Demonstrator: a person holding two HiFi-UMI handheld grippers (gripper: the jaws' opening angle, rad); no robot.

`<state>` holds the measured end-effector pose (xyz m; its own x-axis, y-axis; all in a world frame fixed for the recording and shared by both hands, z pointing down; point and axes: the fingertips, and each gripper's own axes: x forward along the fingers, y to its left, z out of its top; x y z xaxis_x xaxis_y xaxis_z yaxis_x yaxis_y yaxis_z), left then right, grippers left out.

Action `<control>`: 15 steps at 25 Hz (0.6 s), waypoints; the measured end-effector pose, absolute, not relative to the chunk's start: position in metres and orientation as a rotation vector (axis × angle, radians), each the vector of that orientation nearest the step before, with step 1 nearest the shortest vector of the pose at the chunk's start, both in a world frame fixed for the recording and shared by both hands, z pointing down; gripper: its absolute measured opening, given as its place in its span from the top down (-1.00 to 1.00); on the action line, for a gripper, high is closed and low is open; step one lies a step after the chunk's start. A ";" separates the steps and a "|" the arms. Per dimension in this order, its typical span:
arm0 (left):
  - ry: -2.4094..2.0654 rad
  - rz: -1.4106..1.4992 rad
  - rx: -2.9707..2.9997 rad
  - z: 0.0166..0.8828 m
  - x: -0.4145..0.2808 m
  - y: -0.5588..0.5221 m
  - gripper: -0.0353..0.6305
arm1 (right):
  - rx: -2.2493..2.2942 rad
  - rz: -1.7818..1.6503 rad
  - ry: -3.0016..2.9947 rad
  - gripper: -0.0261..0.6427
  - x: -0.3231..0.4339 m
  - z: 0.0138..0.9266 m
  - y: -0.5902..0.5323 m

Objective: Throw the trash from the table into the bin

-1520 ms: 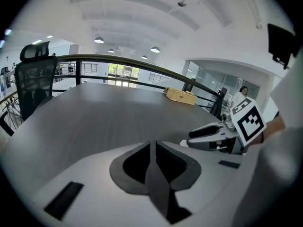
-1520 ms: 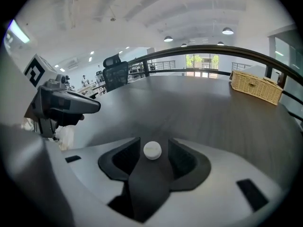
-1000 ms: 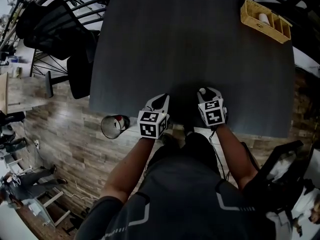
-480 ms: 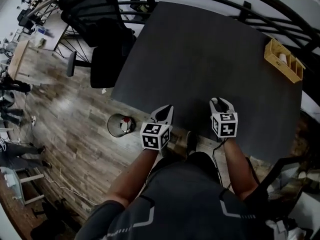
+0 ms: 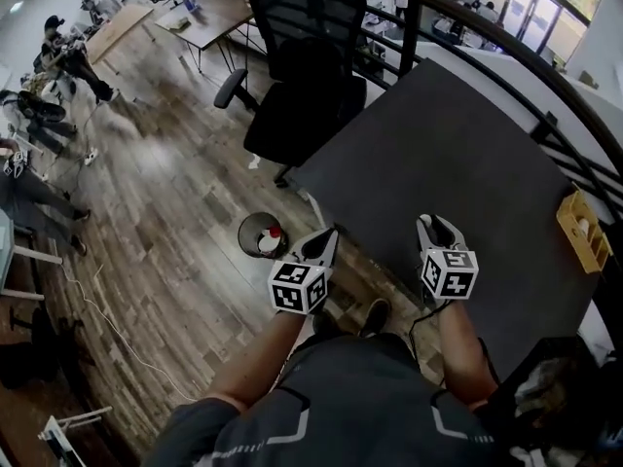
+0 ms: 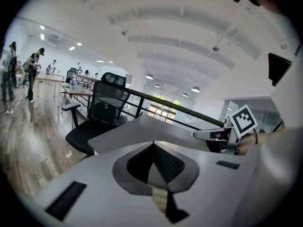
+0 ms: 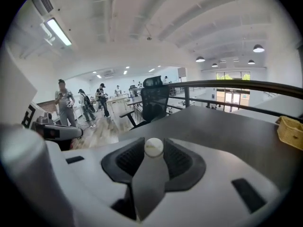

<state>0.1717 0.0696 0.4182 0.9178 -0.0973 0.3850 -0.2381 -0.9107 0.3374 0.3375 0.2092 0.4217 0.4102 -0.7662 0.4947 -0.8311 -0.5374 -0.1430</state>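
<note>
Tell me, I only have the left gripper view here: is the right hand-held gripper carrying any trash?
Observer: Yes. The right hand-held gripper is clamped on a small white round piece, seen in its own view.
Operator: I can't see a bin. Where is it?
Observer: The bin stands on the wooden floor, just off the table corner nearest the person. In the head view it is left of the left hand-held gripper.

We find open floor [image 5: 175, 212] left of the bin [image 5: 260, 233]; the bench [image 5: 458, 154] edge stands just right of it, a black chair [image 5: 311, 95] beyond, a basket [image 5: 581, 230] at the bench's far right end.
</note>
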 end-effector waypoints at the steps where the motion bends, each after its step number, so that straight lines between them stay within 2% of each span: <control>1: -0.278 0.493 2.690 0.415 0.161 0.061 0.86 | 2.513 0.768 -1.478 0.52 0.329 0.416 0.197; 15: -0.719 0.302 2.614 0.380 0.016 -0.035 0.86 | 2.253 0.610 -1.926 0.53 0.218 0.359 0.044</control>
<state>0.0162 -0.0351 0.3797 0.8433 -0.4397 0.3091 -0.5286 -0.7824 0.3293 0.2176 0.0439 0.3590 0.1114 -0.9213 0.3725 -0.9678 -0.1857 -0.1698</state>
